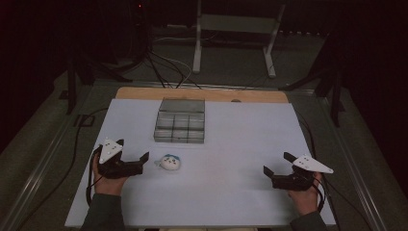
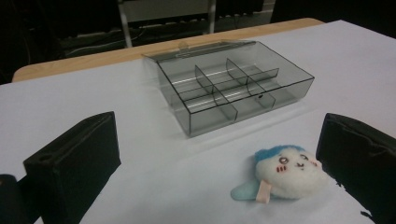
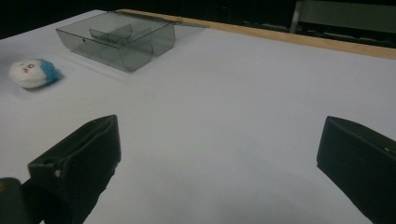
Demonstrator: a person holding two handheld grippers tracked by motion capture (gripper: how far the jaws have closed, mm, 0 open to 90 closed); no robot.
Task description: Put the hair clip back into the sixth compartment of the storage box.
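Note:
A small white plush toy [image 1: 171, 162] with a blue top and a drawn face lies on the white table, in front of a clear divided box [image 1: 180, 120]. My left gripper [image 1: 131, 150] stands open just left of the toy, apart from it. In the left gripper view the plush toy [image 2: 285, 174] lies close to the right jaw, with the divided box [image 2: 231, 91] behind it. My right gripper [image 1: 276, 163] is open at the table's right, with nothing between its jaws. From the right gripper view, the plush toy [image 3: 31, 73] and the box [image 3: 119, 39] sit far off at the upper left.
The white table sheet [image 1: 240, 134] has a wooden edge [image 1: 202, 94] at the back. Beyond it stand a metal frame [image 1: 235, 33] and cables [image 1: 163, 65] on the dark floor. A rail [image 1: 41, 168] runs along the left side.

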